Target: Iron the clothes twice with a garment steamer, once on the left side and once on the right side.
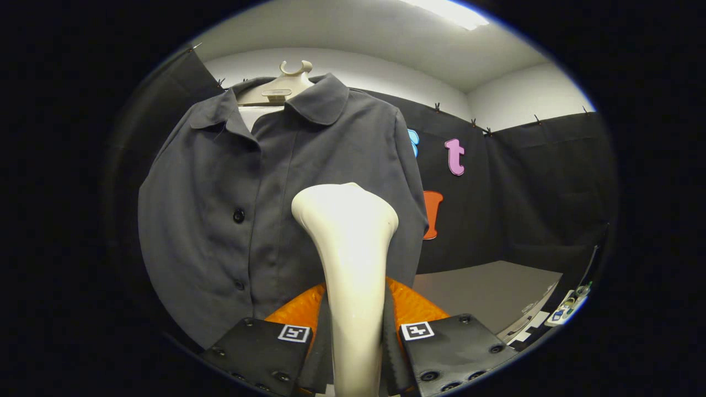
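**Between the fingers: steamer clamped, head up against the shirt**

Between the two black fingers (265,353) sits the white garment steamer (352,264). Gripper (353,358) is closed on its handle, a pad pressed to each side, no gap visible. Each finger carries a square marker tag on top.

Steamer long axis runs straight away from the fingers and upward. Narrow handle at the jaws, flaring to a wide rounded head at the far end. Head points at the shirt front; looks touching or just short of it, can't tell from this angle since the steamer's own back hides the contact face.

An orange part (411,306) shows just behind the handle on both sides, right above the fingers. Probably part of the rig or the steamer base, unclear.

Beyond it: dark grey button-up shirt (220,220), hung upright on a pale hanger (284,85), collar on top, button placket running down just left of the steamer. Steamer head covers the placket's right side at mid-chest.

Right of the shirt, well apart: grey table surface (485,292) against the black cloth wall (551,182). Small items at the table's far right edge, too small to identify. White ceiling with a light strip (452,12) overhead.
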Motion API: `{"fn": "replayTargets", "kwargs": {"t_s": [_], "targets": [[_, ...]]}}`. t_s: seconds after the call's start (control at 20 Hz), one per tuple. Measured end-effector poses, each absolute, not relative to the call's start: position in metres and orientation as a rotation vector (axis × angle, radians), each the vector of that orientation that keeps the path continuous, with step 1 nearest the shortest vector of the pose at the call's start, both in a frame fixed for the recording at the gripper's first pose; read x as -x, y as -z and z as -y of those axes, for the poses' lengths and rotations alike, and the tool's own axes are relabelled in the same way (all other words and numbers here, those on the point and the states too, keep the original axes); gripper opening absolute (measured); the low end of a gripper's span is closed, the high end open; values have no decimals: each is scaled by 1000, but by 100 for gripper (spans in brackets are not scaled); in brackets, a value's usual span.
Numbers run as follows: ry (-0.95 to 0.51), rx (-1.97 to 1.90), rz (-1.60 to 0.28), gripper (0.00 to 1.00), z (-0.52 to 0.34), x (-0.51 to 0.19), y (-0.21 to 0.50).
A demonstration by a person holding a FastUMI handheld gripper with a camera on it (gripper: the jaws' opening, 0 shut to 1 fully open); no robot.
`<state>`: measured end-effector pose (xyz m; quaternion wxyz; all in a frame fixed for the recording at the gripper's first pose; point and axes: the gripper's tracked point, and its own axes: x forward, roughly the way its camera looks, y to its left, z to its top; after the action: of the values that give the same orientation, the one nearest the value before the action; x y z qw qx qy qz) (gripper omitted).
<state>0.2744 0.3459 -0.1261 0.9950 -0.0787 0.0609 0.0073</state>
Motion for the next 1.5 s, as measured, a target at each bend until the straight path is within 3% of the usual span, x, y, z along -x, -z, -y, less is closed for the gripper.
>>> {"fn": "replayTargets", "kwargs": {"t_s": [1.5], "targets": [[-41, 230, -465, 46, -326, -169, 319]]}}
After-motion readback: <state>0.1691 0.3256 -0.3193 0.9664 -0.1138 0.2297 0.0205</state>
